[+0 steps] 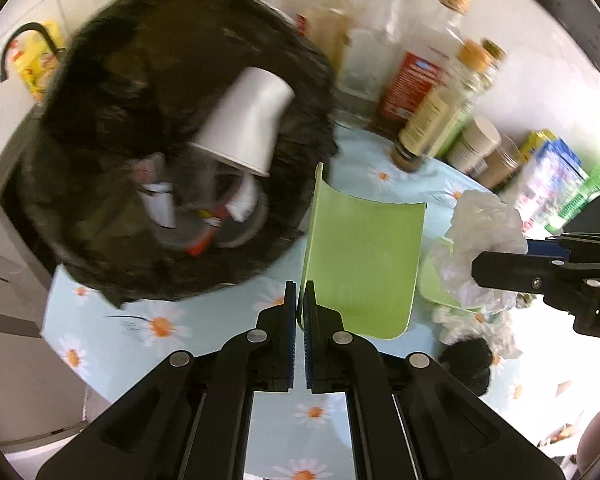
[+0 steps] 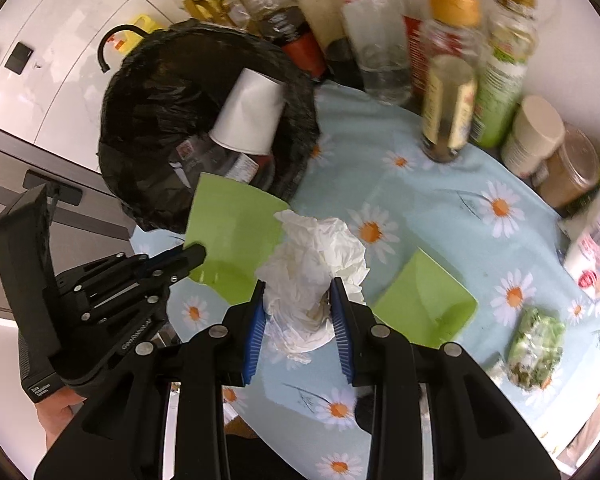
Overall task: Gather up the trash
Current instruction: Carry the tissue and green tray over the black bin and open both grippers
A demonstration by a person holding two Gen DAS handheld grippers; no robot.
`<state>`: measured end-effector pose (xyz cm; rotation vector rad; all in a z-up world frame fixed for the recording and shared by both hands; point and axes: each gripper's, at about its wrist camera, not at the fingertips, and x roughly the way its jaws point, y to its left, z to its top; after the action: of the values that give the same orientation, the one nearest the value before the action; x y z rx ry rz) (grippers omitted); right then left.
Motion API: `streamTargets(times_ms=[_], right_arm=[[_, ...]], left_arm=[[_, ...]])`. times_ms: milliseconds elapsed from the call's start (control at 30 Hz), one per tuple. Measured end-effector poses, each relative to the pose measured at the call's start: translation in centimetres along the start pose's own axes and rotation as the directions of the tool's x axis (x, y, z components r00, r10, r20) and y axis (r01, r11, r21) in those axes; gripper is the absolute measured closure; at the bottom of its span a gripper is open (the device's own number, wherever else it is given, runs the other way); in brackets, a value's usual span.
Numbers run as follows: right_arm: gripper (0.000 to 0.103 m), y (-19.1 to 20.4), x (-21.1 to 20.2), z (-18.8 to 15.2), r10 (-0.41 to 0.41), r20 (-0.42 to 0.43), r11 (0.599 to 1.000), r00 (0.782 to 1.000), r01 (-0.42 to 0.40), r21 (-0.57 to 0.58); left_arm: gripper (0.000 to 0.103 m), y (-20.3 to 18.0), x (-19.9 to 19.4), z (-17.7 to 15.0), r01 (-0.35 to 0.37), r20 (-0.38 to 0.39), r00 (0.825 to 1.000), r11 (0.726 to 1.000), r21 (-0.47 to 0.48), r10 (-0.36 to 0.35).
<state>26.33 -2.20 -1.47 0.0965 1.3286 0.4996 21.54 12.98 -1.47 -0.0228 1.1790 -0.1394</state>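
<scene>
My left gripper (image 1: 300, 294) is shut on the edge of a green plastic sheet (image 1: 364, 264), lifted above the daisy tablecloth beside a bin lined with a black bag (image 1: 112, 128). A white paper cup (image 1: 246, 120) and other rubbish lie in the bin. My right gripper (image 2: 298, 294) is shut on a crumpled white tissue wad (image 2: 320, 264), held over the table. In the right wrist view the left gripper (image 2: 188, 258) holds the green sheet (image 2: 236, 232) next to the bin (image 2: 148, 120). A second green piece (image 2: 428, 300) lies flat on the cloth.
Bottles and jars (image 2: 452, 100) crowd the back of the table against the wall. A wrapped green food scrap (image 2: 534, 346) lies at the right. More crumpled tissue (image 1: 480, 328) and a dark lump (image 1: 468, 360) sit on the cloth. A person's hand (image 2: 56, 412) holds the left gripper.
</scene>
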Motion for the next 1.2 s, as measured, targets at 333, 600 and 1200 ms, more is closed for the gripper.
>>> streamTargets(times_ms=[333, 600, 1200], right_arm=[[0.070, 3.4, 2.2, 4.9, 0.092, 0.038, 0.996, 0.995, -0.092, -0.019], [0.070, 5.5, 3.1, 9.3, 0.140, 0.106, 0.989, 0.984, -0.136, -0.050], [0.070, 5.8, 8.5, 16.0, 0.274, 0.123, 0.961, 0.954, -0.275, -0.014]], left_arm=[[0.101, 4.8, -0.7, 2.0, -0.054, 0.031, 0.998, 0.998, -0.036, 0.055], [0.101, 7.5, -1.8, 4.2, -0.117, 0.078, 0.990, 0.992, -0.051, 0.121], [0.100, 7.1, 1.4, 6.9, -0.311, 0.083, 0.944, 0.946, -0.087, 0.318]])
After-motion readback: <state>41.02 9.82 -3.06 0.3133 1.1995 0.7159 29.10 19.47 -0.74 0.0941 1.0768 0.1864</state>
